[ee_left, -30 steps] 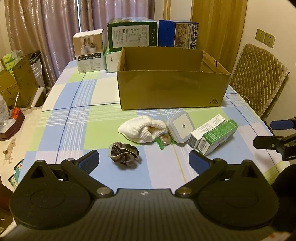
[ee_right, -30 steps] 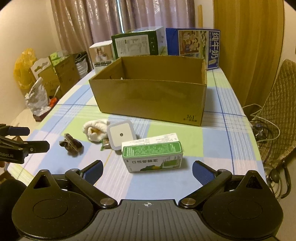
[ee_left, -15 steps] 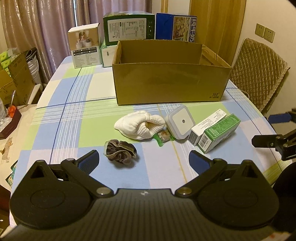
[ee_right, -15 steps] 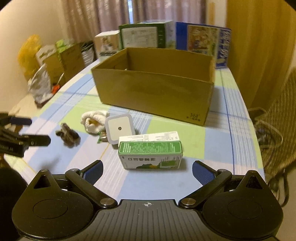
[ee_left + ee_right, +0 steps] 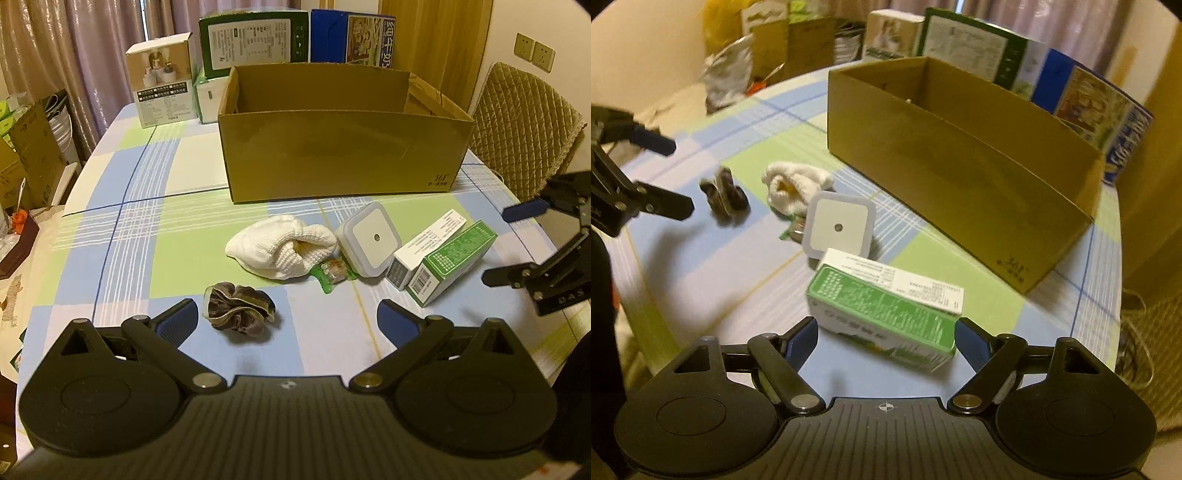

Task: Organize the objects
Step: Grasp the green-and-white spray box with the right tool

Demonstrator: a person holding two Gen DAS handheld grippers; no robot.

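Right gripper [image 5: 886,341] has dropped in, spread wide, straddling green carton [image 5: 886,310] on worktop [image 5: 746,295]; grasp looks next. Left gripper [image 5: 286,319] released near scrunchie [image 5: 238,308].

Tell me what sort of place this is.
Most likely a lived-in home dining or living room. A checked tablecloth covers the table, curtains hang behind it, and a quilted chair stands beside it. Household clutter points the same way: a cardboard box and retail cartons at the far edge.
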